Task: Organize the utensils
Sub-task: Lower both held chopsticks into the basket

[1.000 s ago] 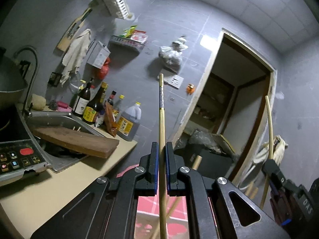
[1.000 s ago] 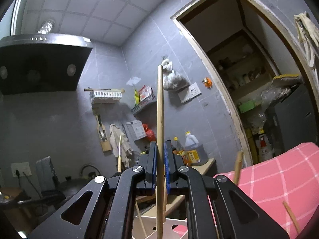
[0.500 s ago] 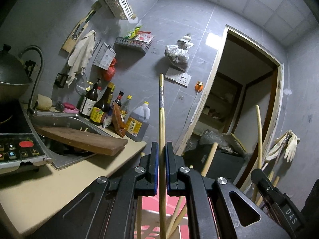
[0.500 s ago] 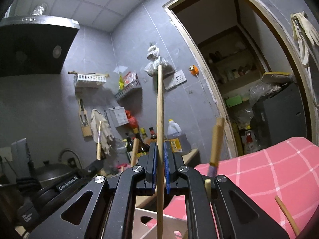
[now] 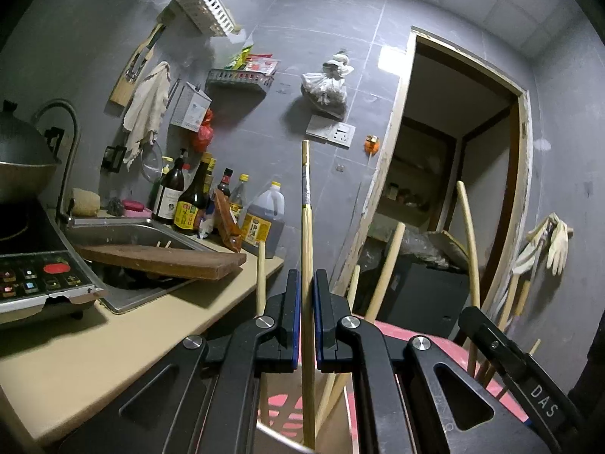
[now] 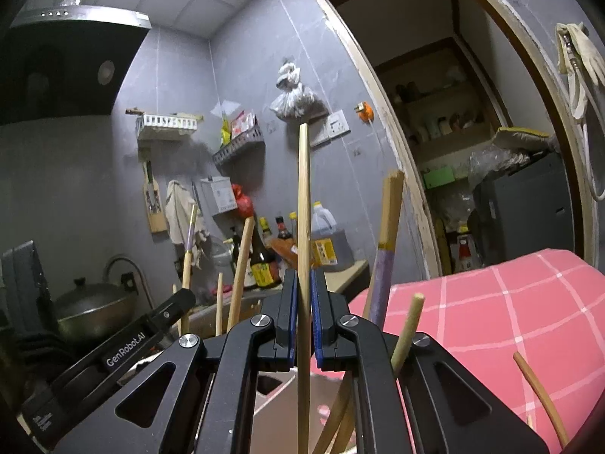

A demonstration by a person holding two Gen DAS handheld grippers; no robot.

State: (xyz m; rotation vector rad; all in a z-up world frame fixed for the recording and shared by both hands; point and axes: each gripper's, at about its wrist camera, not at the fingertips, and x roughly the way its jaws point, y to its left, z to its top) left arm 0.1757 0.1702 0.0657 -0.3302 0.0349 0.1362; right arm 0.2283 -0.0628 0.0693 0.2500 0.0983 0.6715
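Left tool point(image 5: 307, 302) clamps upright banded chopstick point(image 5: 307, 234); other chopsticks point(image 5: 385, 272) stand around, container rim point(image 5: 280, 437) below.

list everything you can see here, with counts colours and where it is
held chopsticks: 2, pale wood, one upright in each gripper
loose chopsticks: several, wood, standing around the grippers
holder: 1, pale, below the grippers, mostly hidden
checked cloth: 1, pink and white, right
wooden board: 1, brown, across the sink
sink: 1, steel, in the counter
bottles: several, dark, against the wall
oil jug: 1, dark with yellow cap, counter end
wok: 1, dark, lidded, left
plastic bag: 1, hung on the wall
left gripper: black, shut on a chopstick
right gripper: black, shut on a chopstick
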